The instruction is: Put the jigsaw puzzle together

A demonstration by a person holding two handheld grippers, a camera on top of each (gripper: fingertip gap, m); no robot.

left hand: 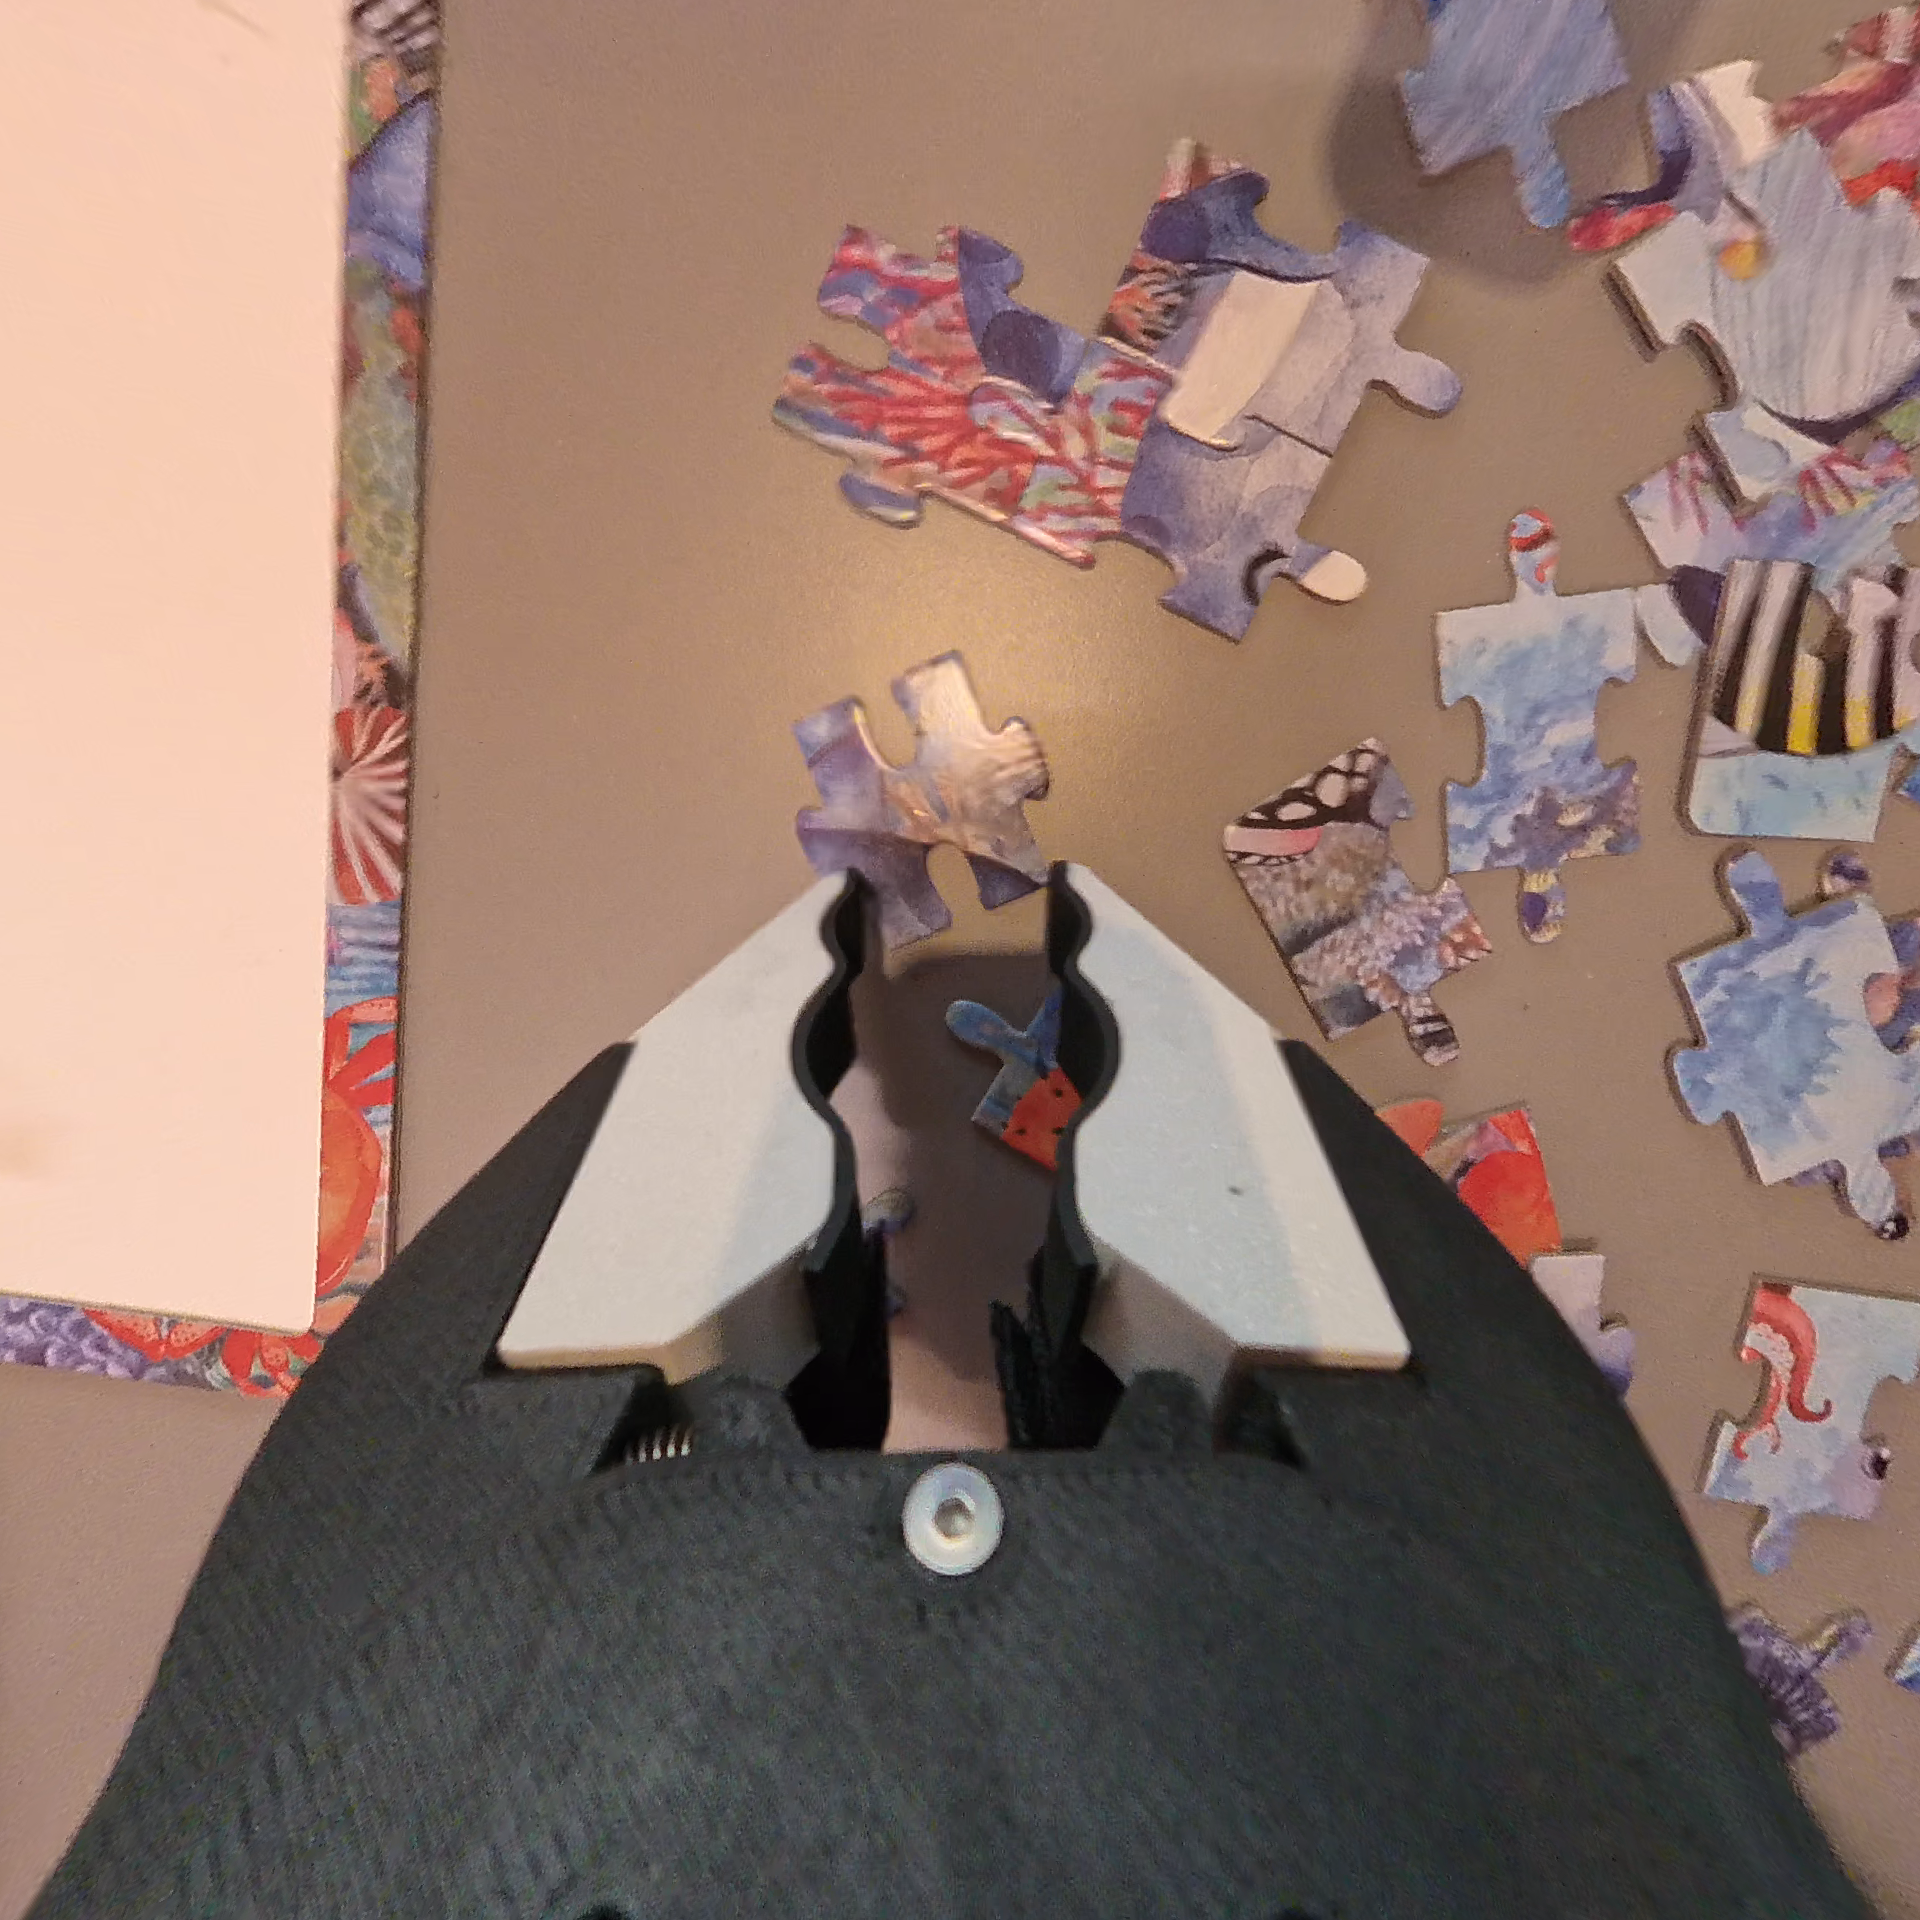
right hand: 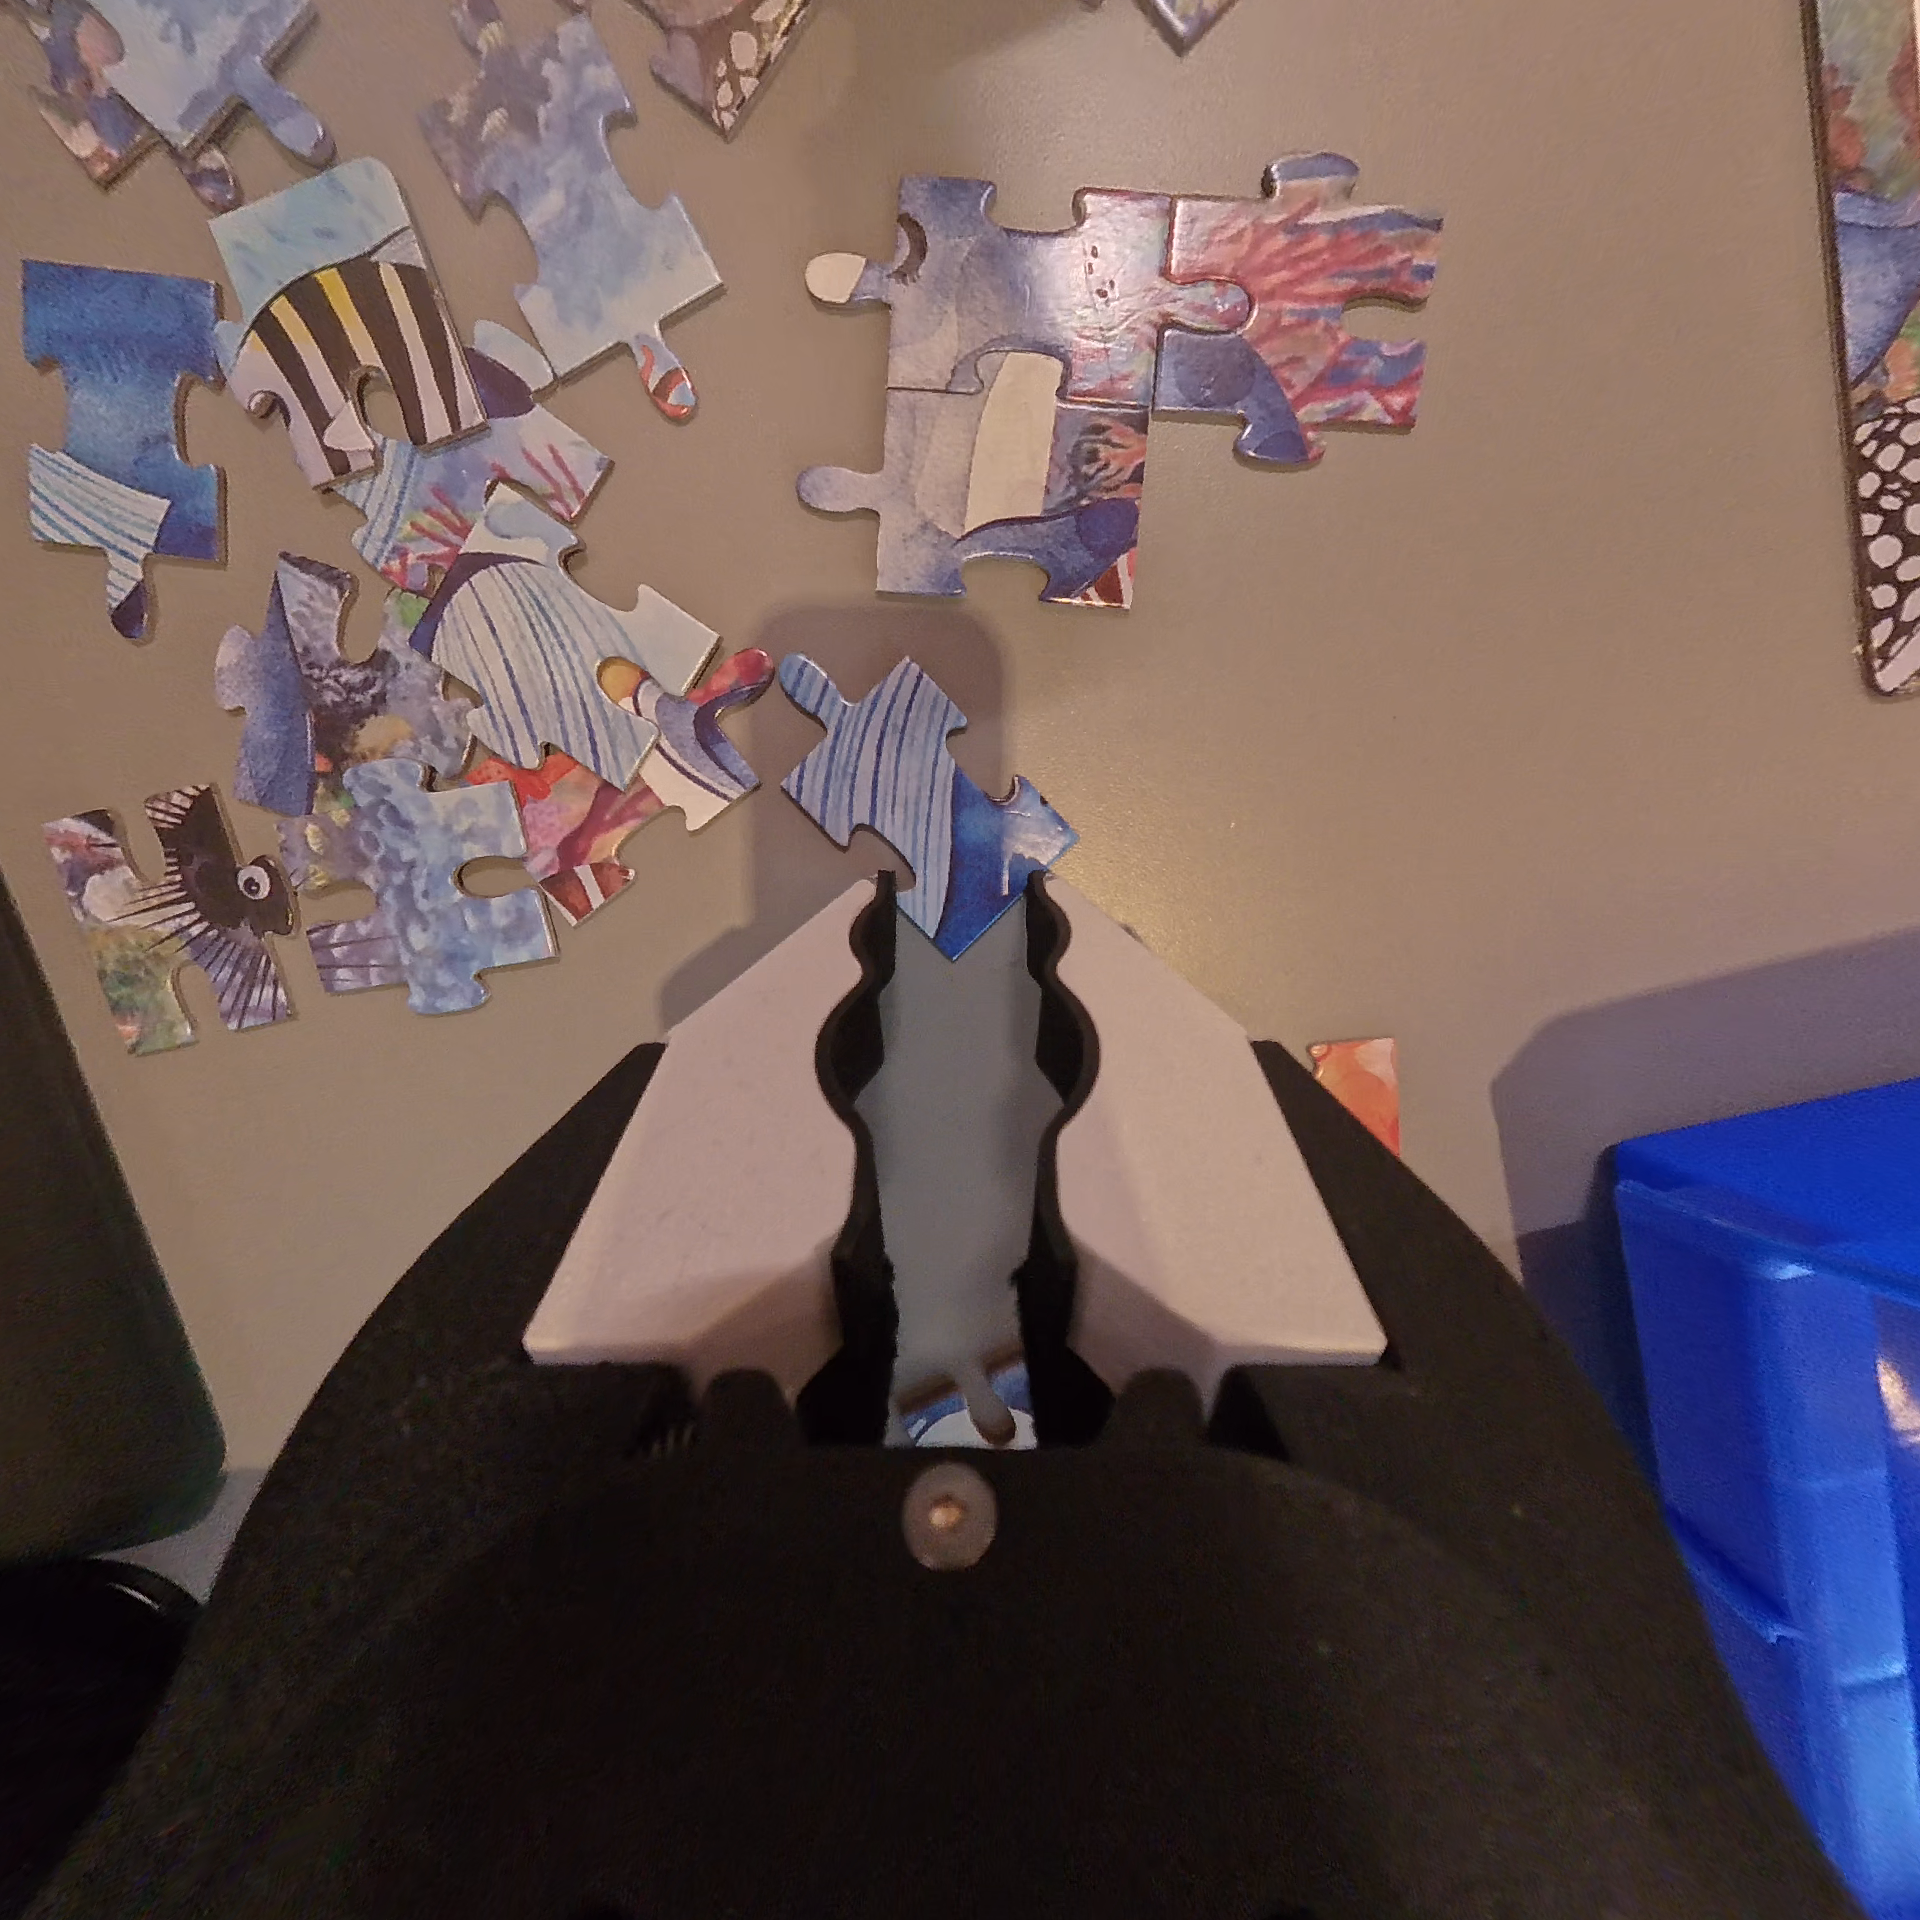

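The left gripper [left hand: 954, 883] has its jaws clamped on a purple piece [left hand: 914, 795], which sticks out past the tips and hangs above the table [left hand: 623, 520]; its shadow falls between the fingers, beside a small blue-and-red piece [left hand: 1023, 1081] lying flat under the jaws. Ahead of the tips and a little to the right lies the joined cluster [left hand: 1112, 384] of coral and blue pieces; farther right of the jaws loose pieces are scattered, among them a spotted piece [left hand: 1340, 883] and a pale blue piece [left hand: 1538, 727]. Left of the jaws lies the puzzle board [left hand: 156, 623], pale inside with a painted border.

The right gripper [right hand: 958, 878] has its jaws clamped on a blue striped piece [right hand: 914, 800], held by its lower corner and raised off the table [right hand: 1455, 831]; straight ahead of the tips lies the same cluster [right hand: 1122, 384], well apart from the held piece. Left of the jaws is a heap of loose pieces, some overlapping, including a black-striped fish piece [right hand: 353, 343]; right of the jaws sits a blue bin [right hand: 1787, 1403], and far ahead on the right the board edge [right hand: 1870, 364].
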